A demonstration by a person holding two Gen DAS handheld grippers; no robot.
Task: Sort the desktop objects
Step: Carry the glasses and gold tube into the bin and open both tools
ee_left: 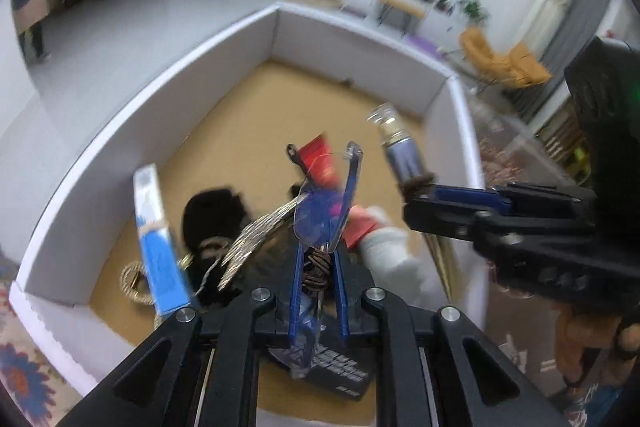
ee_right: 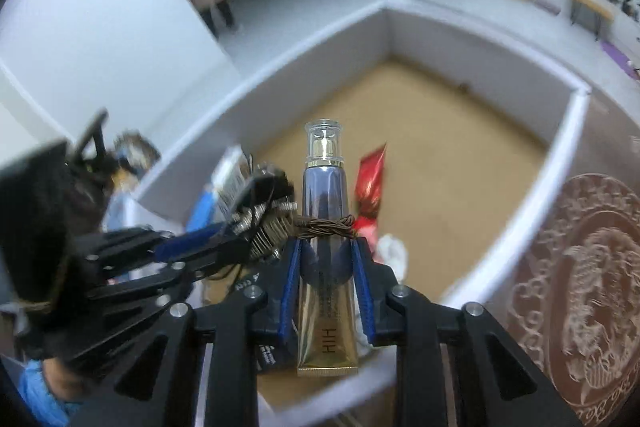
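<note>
My left gripper (ee_left: 318,263) is shut on a pair of clear glasses (ee_left: 322,207) and holds them above the white storage box (ee_left: 120,115); a brown hair tie (ee_left: 316,269) sits between its fingers. My right gripper (ee_right: 326,247) is shut on a blue and gold cosmetic tube (ee_right: 325,227) with a clear cap, over the same box (ee_right: 520,195). A brown hair tie (ee_right: 324,225) is wrapped around the tube. The right gripper and tube (ee_left: 402,157) also show in the left wrist view, to the right of the glasses.
In the box lie a blue carton (ee_left: 156,239), a black pouch (ee_left: 212,215), a red packet (ee_right: 370,187), a white cloth (ee_left: 390,255), a black box (ee_left: 340,367) and a gold chain (ee_left: 132,281). A brown patterned surface (ee_right: 580,287) lies right of the box.
</note>
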